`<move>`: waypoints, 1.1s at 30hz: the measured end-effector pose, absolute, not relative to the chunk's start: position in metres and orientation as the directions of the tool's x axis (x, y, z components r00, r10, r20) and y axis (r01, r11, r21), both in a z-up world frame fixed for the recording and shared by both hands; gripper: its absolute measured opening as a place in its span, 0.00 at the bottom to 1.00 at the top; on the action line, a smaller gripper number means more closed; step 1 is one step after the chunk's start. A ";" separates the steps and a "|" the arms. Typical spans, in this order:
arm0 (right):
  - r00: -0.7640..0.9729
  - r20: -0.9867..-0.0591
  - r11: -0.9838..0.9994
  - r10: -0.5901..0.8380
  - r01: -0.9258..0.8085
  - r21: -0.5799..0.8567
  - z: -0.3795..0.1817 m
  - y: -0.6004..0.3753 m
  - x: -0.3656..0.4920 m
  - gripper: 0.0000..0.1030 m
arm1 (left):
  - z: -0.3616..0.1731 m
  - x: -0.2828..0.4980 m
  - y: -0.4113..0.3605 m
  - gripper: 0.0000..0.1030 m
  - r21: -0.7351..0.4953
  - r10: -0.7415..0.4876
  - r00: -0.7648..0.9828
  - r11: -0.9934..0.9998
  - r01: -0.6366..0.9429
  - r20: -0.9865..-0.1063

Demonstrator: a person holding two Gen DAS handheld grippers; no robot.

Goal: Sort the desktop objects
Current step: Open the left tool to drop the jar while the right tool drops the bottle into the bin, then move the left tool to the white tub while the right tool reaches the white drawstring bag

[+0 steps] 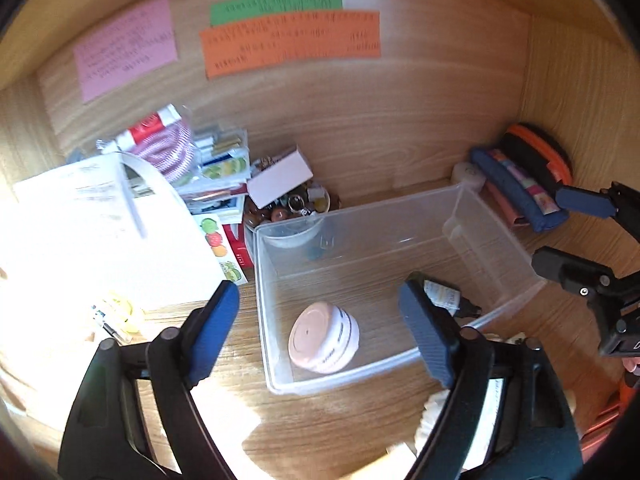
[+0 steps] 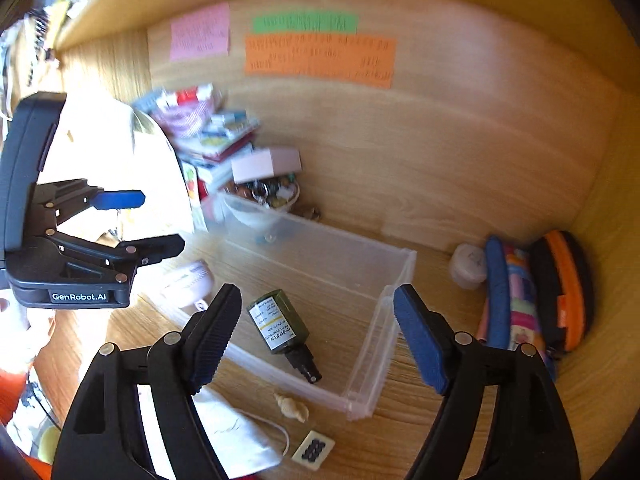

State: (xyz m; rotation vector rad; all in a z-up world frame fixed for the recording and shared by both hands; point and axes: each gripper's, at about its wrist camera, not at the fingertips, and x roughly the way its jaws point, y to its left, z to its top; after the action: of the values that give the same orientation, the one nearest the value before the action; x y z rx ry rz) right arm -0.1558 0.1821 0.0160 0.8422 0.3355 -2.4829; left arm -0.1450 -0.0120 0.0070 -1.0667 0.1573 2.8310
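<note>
Left wrist view: left hand-held gripper point(image 1: 320, 328), jaws spread wide, nothing between the pads, poised above a clear plastic bin point(image 1: 496, 240) on the wooden surface point(image 1: 320, 432). Inside the bin: a pink round jar point(image 1: 324, 338) lying on its side near the front wall, and a small dark bottle point(image 1: 446, 296) partly hidden behind the right finger. Behind the bin's far left corner, a bowl of trinkets point(image 1: 292, 206) with a white box point(image 1: 280, 176) resting on top; left of that, a stack of packets and stickers point(image 1: 200, 160) and a bright white sheet of paper point(image 1: 100, 240). At the right back corner, a blue pencil case point(image 1: 516, 188) beside an orange-and-black pouch point(image 1: 536, 152). Pink note point(image 1: 126, 48), green note point(image 1: 276, 6) and orange note point(image 1: 292, 42) on the back panel. Right hand-held gripper point(image 1: 568, 236) at the right edge, jaws apart, empty. Right wrist view: right hand-held gripper point(image 2: 318, 332), jaws spread, nothing pinched, above the same bin point(image 2: 384, 320). The dark bottle point(image 2: 284, 328) lies flat on the bin floor, cap toward the near wall. In front of the bin on the surface: a small shell point(image 2: 292, 408), a white cloth bag point(image 2: 236, 436) and a small white tile with dark dots point(image 2: 313, 449). Left hand-held gripper point(image 2: 140, 224) at left, jaws apart, empty.
</note>
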 end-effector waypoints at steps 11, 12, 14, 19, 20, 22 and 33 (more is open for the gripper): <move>-0.774 -0.497 -0.879 -0.392 0.475 -0.048 0.024 0.220 -0.079 0.80 | 0.021 -0.066 -0.022 0.90 0.014 0.113 -0.816 -0.989 -0.147 -0.567; -0.776 -0.495 -0.882 -0.391 0.470 -0.041 0.022 0.224 -0.074 0.80 | 0.019 -0.059 -0.021 0.91 0.015 0.112 -0.816 -0.989 -0.146 -0.568; -0.776 -0.498 -0.887 -0.387 0.461 -0.030 0.016 0.230 -0.068 0.80 | 0.013 -0.050 -0.021 0.91 0.017 0.105 -0.811 -0.990 -0.140 -0.576; -0.770 -0.521 -0.902 -0.369 0.432 0.001 -0.003 0.243 -0.052 0.80 | -0.008 -0.031 -0.022 0.91 -0.011 0.108 -0.782 -0.992 -0.128 -0.614; -0.764 -0.530 -0.904 -0.367 0.427 0.010 -0.008 0.246 -0.050 0.80 | -0.014 -0.029 -0.022 0.91 -0.022 0.111 -0.773 -0.992 -0.125 -0.625; -0.753 -0.548 -0.909 -0.364 0.416 0.031 -0.019 0.252 -0.046 0.80 | -0.027 -0.026 -0.023 0.91 -0.041 0.115 -0.750 -0.992 -0.117 -0.651; -0.607 -0.639 -0.864 -0.473 0.460 0.204 -0.062 0.251 -0.049 0.80 | -0.085 -0.025 -0.013 0.91 -0.134 0.164 -0.621 -0.986 -0.095 -0.767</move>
State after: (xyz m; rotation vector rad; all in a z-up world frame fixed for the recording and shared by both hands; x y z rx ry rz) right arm -0.0487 0.2513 -0.0622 0.9725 -0.0263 -2.4273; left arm -0.0246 -0.0135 -0.0848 -1.2903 -0.1201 2.7031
